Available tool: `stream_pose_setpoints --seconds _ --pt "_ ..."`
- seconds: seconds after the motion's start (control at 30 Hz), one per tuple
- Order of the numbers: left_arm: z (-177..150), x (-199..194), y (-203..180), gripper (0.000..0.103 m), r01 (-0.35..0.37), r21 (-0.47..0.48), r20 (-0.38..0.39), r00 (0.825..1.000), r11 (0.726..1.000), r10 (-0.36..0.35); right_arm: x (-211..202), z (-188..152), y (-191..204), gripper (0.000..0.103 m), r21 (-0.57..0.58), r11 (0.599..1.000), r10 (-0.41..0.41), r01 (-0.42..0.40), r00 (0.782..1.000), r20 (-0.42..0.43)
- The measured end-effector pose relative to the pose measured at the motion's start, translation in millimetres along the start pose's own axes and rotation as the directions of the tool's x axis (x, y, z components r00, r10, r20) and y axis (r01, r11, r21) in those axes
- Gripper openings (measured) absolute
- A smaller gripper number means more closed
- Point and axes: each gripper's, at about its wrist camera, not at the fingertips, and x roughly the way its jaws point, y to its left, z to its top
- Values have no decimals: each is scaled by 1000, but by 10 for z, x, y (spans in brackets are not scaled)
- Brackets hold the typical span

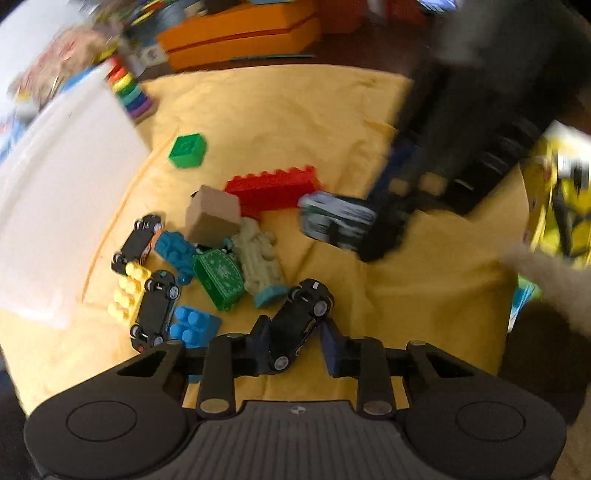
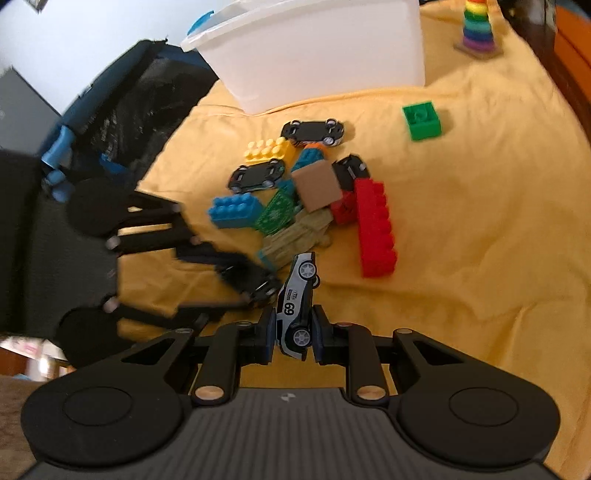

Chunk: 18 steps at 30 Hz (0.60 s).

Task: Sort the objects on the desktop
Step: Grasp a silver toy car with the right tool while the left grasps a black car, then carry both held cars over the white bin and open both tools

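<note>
A pile of toys lies on the yellow cloth (image 1: pixel 314 122): a long red brick (image 1: pixel 271 188), a tan cube (image 1: pixel 212 216), a green patterned piece (image 1: pixel 219 273), blue bricks (image 1: pixel 194 326), a yellow brick (image 1: pixel 127 291) and upturned toy cars (image 1: pixel 155 306). My left gripper (image 1: pixel 297 345) has its jaws around an upturned black toy car (image 1: pixel 301 317). My right gripper (image 2: pixel 293 332) is shut on a white and black number 69 toy car (image 2: pixel 297 299), held above the cloth; it shows blurred in the left wrist view (image 1: pixel 336 219).
A white plastic bin (image 2: pixel 317 51) stands behind the pile. A lone green block (image 2: pixel 421 120) lies to the side. A rainbow ring stacker (image 2: pixel 476 26) stands at the cloth's far edge. Orange boxes (image 1: pixel 240 37) lie beyond the cloth.
</note>
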Motion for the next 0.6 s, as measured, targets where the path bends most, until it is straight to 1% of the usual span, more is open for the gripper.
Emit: stream_pose_setpoints --seconds 0.03,0.07,0.13,0.17,0.2,0.23,0.3,0.33,0.37,0.4,0.43,0.47,0.5,0.53,0.57,0.6 --pt "9 -8 101 30 34 -73 2 999 997 -34 -9 -19 6 23 7 1000 -5 5 1000 0" --pt "7 -21 196 29 64 -150 1 998 987 -65 -19 -46 10 22 12 1000 -11 11 1000 0" --pt "-29 -79 368 23 109 -307 6 994 945 -113 -27 -81 14 23 23 1000 -8 8 1000 2" --pt "-61 -112 432 21 124 -381 4 991 916 -132 -34 -95 9 23 26 1000 -2 1 1000 3" --pt "-96 -139 494 18 141 -456 2 988 878 -157 -39 -106 8 23 25 1000 8 -8 1000 2" --pt "-134 -162 543 17 167 -524 10 982 835 -191 -44 -112 6 23 24 999 23 -23 1000 0" --pt "-233 -169 602 17 224 -644 43 965 731 -258 -26 -106 -17 23 26 997 71 -71 997 -6" --pt "-273 -131 615 17 236 -689 51 959 685 -279 2 -102 -35 23 30 995 94 -94 996 -10" --pt "-318 -84 627 17 224 -725 45 959 651 -281 43 -90 -56 23 34 993 112 -111 994 -17" --pt "-370 -52 634 23 194 -753 31 965 629 -260 87 -76 -77 23 36 992 122 -121 992 -25" --pt "-406 -38 640 25 177 -773 32 970 610 -240 126 -61 -101 23 34 993 115 -114 993 -31" --pt "-424 -55 635 25 169 -787 40 973 593 -226 160 -39 -116 24 18 997 79 -78 996 -35" --pt "-426 -110 604 30 140 -788 29 981 599 -190 171 -19 -123 32 -4 999 41 -41 999 -34" --pt "-402 -171 557 31 92 -771 6 991 631 -137 160 -3 -123 38 -30 999 9 -10 1000 -26" --pt "-365 -232 497 31 30 -740 -23 997 672 -70 144 11 -122 39 -62 998 -19 18 1000 -16" --pt "-326 -288 429 31 -41 -700 -54 999 713 4 127 28 -114 42 -101 994 -52 51 999 -9"
